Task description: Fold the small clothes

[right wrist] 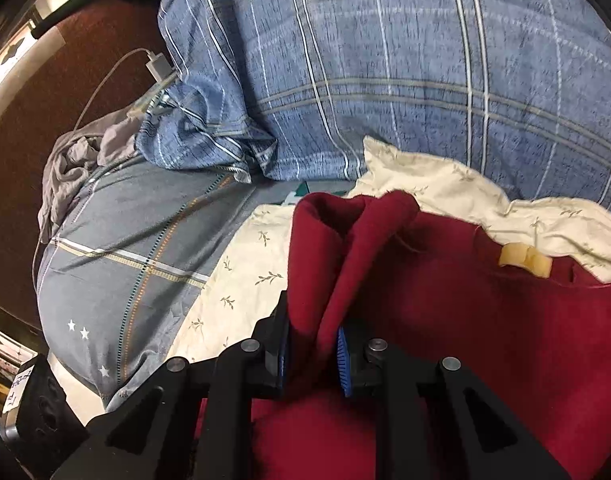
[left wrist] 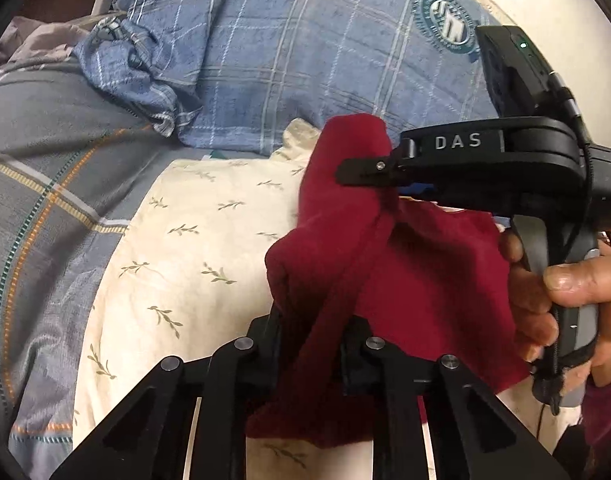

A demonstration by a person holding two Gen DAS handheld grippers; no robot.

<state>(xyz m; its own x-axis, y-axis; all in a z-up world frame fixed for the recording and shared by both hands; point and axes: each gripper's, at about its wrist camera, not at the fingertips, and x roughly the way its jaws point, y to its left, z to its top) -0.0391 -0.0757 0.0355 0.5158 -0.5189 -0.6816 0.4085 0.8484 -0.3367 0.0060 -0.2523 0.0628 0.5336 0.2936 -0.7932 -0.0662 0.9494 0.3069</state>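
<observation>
A small dark red garment (left wrist: 417,280) is held up over a cream cloth with a leaf print (left wrist: 185,264). My left gripper (left wrist: 311,348) is shut on a bunched edge of the red garment. My right gripper (left wrist: 369,174) comes in from the right in the left wrist view, shut on another part of the same garment. In the right wrist view the right gripper (right wrist: 313,354) pinches a red fold between its blue pads (right wrist: 342,360), and the rest of the red garment (right wrist: 485,320) spreads to the right. A pale tag (right wrist: 525,260) shows on the red fabric.
A large blue checked pillow (right wrist: 385,60) lies behind. A grey checked bedsheet (right wrist: 137,248) covers the left side. A white charger with cable (right wrist: 159,66) lies by the pillow, near a dark red headboard (right wrist: 65,100). A crumpled grey cloth (right wrist: 77,156) sits at the far left.
</observation>
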